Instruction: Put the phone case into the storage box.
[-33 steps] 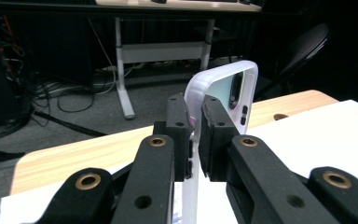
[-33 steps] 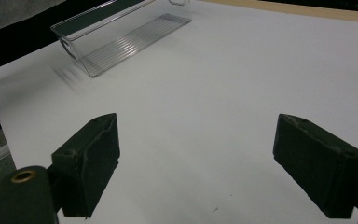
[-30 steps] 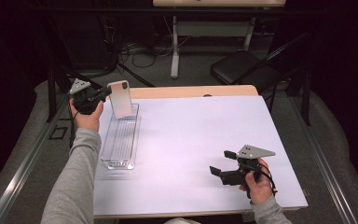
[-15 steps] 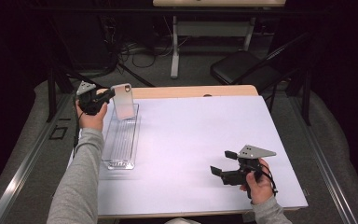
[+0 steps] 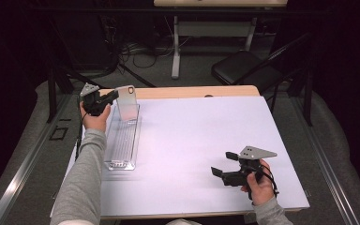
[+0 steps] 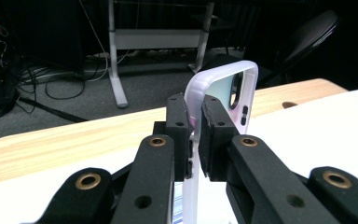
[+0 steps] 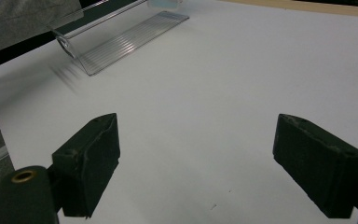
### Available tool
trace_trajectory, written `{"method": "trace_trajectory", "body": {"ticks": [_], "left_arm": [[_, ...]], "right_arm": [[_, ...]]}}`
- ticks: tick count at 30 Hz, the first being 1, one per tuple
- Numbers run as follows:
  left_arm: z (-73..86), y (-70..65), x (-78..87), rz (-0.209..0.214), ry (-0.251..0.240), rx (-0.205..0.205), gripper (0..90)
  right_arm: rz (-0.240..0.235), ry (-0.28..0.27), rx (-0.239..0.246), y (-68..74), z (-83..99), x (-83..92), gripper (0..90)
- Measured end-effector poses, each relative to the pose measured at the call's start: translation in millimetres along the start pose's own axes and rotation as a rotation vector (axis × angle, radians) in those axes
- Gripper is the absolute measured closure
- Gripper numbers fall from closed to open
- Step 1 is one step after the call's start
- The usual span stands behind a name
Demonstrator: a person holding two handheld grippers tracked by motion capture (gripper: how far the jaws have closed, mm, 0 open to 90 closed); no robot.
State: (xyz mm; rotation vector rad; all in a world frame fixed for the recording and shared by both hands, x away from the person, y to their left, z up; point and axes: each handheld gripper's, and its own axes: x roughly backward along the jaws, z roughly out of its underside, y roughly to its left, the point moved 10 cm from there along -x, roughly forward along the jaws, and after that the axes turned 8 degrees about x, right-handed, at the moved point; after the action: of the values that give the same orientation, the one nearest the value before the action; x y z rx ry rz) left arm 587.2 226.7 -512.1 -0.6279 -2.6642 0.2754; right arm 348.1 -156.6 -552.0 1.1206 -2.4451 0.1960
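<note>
Lowered: phone case point(image 5: 127, 102) in left claw point(image 5: 104, 99) | below: clear tray point(image 5: 122, 143)

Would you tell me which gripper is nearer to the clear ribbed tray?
The left. The left gripper holds a phone case upright over the far end of the clear ribbed tray. The right gripper rests open on the white sheet, well off to the tray's right.

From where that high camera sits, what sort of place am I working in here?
Most likely a lab or recording workspace, not a home: a white-covered table stands in a dark room, loose cables trail over the grey floor behind it, and a black chair and a desk frame stand beyond.
</note>
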Motion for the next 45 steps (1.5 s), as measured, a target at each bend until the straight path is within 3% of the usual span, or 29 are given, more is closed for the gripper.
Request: {"method": "trace_trajectory", "body": {"ticks": [16,36,45], "left_arm": [[12.2,0.7,-9.9,0.004,0.035,-0.027,83.4],[12.1,5.0,-11.1,-0.008,0.04,-0.041,82.9],[12.4,9.2,-11.6,-0.006,0.038,-0.027,82.7]], "right_arm": [[-0.004,0.003,0.001,0.0,1.0,-0.8,14.5],[-0.006,0.006,0.002,0.2,1.6,-1.0,14.5],[-0.007,0.006,0.003,0.5,1.4,-1.2,14.6]]}}
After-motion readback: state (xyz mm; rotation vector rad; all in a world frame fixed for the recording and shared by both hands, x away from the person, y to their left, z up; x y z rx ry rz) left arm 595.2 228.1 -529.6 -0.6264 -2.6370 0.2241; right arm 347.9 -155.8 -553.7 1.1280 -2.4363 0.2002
